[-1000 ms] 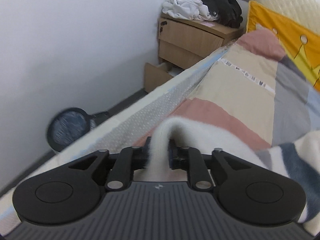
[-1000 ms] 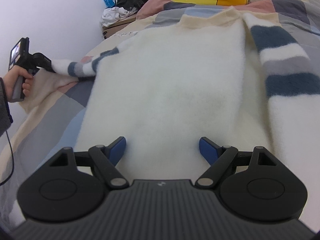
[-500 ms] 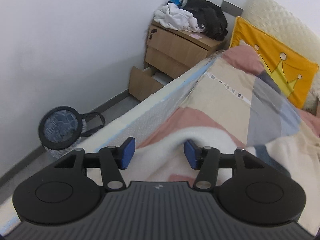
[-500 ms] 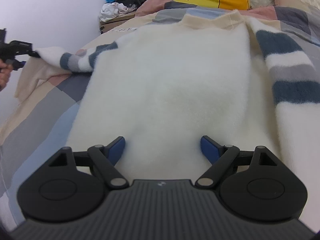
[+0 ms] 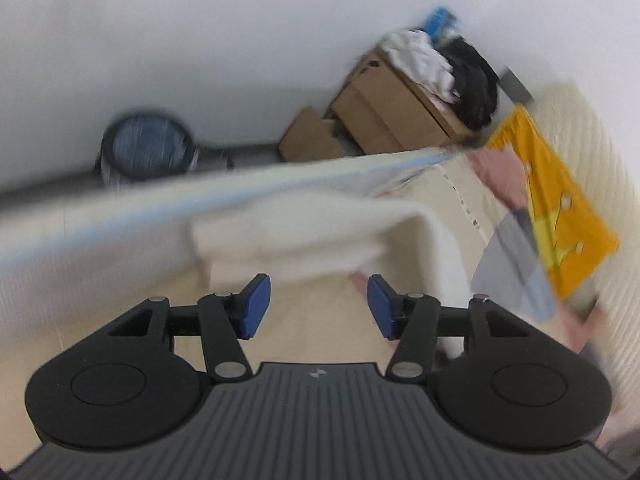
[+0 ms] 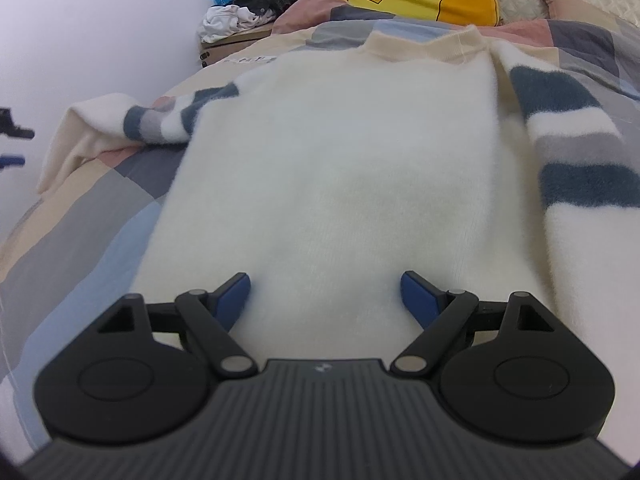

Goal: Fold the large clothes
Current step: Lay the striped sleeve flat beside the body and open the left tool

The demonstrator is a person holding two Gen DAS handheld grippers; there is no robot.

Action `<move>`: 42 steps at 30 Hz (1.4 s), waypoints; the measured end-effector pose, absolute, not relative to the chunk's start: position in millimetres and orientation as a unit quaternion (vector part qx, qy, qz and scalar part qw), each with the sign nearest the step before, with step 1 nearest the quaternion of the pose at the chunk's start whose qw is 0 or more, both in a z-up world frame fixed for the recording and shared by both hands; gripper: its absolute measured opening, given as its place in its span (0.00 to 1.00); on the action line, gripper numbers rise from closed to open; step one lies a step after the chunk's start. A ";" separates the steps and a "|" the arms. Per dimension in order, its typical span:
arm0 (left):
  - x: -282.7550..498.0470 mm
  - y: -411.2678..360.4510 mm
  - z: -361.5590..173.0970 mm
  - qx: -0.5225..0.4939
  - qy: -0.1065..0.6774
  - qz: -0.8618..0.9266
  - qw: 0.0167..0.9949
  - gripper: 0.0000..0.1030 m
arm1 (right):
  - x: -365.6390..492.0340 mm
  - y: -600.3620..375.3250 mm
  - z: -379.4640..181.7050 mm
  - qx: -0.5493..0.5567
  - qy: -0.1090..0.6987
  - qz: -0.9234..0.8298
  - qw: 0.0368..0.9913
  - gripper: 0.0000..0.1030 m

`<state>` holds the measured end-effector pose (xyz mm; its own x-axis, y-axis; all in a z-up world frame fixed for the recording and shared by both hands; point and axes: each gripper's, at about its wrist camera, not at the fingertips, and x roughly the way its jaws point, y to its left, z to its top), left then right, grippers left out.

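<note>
The cream sweater (image 6: 340, 168) lies spread flat on the patchwork bedspread (image 6: 100, 216), its body running away ahead of the right gripper (image 6: 326, 294), whose fingers stand wide apart with the hem between them but not pinched; the left gripper (image 5: 316, 306) has just been opening, its blue pads (image 5: 256, 304) now parted with nothing between them, and the left sleeve's cuff (image 5: 304, 236) lies loose just ahead of the fingertips, near the mattress edge; judged from this, the sleeve has been laid out sideways and the folding proper is not yet begun; to do the step well, the sleeve should lie straight out from the shoulder before any fold, and each grip should take the knit at an edge, shallow, so the fluffy cloth does not bunch ahead of the pads; the left view is badly smeared, so how the cuff lies cannot be told; the right sleeve (image 6: 572, 148) runs off the frame, its cuff unseen; the hem beneath the right gripper's body is hidden
</note>
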<state>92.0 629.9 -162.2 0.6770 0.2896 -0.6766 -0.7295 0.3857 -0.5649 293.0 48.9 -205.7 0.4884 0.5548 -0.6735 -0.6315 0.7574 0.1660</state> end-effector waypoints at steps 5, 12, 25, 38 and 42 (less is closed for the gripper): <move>79.5 633.5 -215.3 -0.569 0.173 0.341 0.728 0.58 | 292.6 46.6 -206.2 -0.046 0.371 0.345 0.861 0.82; 84.4 648.6 -249.7 -0.606 0.096 0.416 0.672 0.56 | 292.2 49.1 -207.4 -0.054 0.369 0.340 0.863 0.82; 80.7 684.1 -170.9 -0.474 0.163 0.412 0.761 0.05 | 290.3 65.1 -211.1 -0.084 0.352 0.331 0.871 0.90; 6.8 695.6 -138.4 -0.461 0.208 0.395 0.767 0.00 | 299.0 39.0 -204.7 0.027 0.393 0.326 0.859 0.87; 16.3 692.8 -174.0 -0.482 0.218 0.362 0.767 0.01 | 292.3 44.4 -204.0 -0.002 0.389 0.325 0.862 0.87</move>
<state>16.3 692.8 -174.0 0.6421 0.3451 -0.6845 -0.7665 0.2724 -0.5816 292.3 44.4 -204.0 0.4857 0.5591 -0.6720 -0.5618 0.7886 0.2500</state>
